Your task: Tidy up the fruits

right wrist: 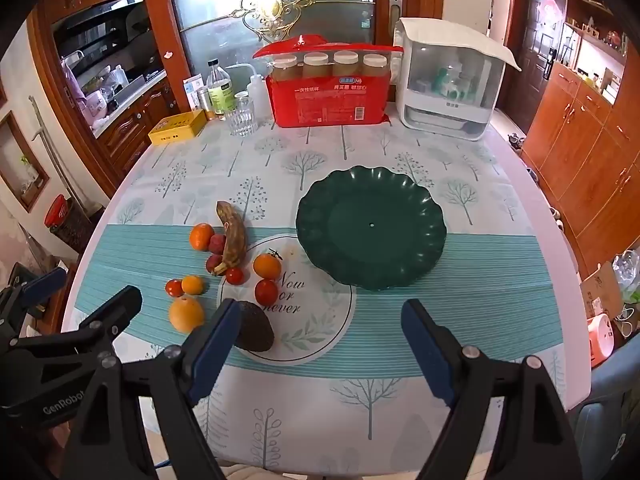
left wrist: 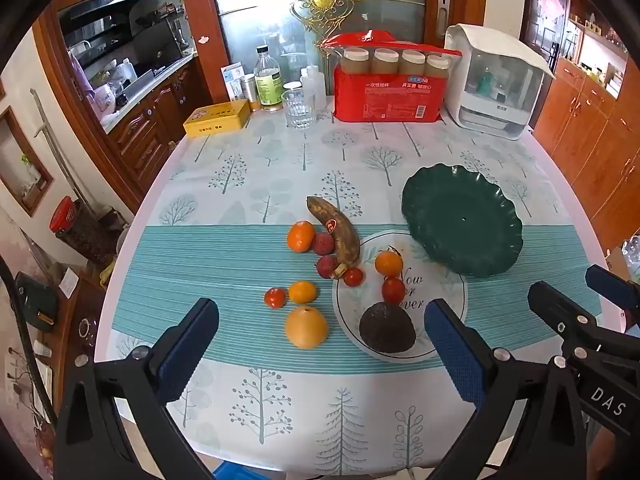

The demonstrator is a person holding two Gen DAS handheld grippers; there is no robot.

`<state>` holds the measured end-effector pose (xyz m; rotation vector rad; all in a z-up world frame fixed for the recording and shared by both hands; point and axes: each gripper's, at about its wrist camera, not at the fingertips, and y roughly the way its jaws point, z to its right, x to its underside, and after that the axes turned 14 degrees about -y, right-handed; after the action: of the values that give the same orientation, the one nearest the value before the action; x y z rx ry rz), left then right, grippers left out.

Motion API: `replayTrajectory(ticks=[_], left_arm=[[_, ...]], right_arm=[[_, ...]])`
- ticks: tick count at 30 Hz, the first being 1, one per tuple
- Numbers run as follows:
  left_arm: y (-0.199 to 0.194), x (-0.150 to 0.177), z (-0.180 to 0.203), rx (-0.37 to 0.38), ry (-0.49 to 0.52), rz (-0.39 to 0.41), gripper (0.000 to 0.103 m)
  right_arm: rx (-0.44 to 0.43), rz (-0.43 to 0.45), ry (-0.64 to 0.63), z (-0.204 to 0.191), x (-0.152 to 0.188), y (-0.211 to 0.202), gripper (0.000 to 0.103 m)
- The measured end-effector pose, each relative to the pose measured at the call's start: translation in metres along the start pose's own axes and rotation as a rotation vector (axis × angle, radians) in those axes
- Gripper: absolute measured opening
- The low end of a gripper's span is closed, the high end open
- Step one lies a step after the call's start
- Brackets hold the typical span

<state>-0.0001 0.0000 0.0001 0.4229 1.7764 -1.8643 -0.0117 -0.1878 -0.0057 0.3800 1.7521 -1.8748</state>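
Left wrist view: table [left wrist: 256, 152] carried all fruit loose, none sorted | green plate [left wrist: 462, 220] sat bare at right, likely the destination | banana [left wrist: 336, 232], avocado [left wrist: 386, 327], big orange [left wrist: 306, 327], tomatoes [left wrist: 393, 289] clustered left of it | left gripper [left wrist: 320, 352] and right gripper [right wrist: 316, 352] hung spread wide, holding nothing, seemingly poised for a first pick

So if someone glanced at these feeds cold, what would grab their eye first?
Probably the empty dark green plate right of centre on the table, and the loose fruit cluster to its left: a browned banana, oranges and a dark avocado. Behind, a red package stands out at the far edge.
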Motion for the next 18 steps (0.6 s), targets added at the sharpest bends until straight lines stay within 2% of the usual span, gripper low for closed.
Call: replayTrajectory(ticks=[18], left_arm=[[-0.001,0.0004,-0.0005,0.008,-0.007,-0.003,0.102]], right_arm=[[0.0,0.006,-0.007,0.0021,-0.0026,-0.0006,0.083]])
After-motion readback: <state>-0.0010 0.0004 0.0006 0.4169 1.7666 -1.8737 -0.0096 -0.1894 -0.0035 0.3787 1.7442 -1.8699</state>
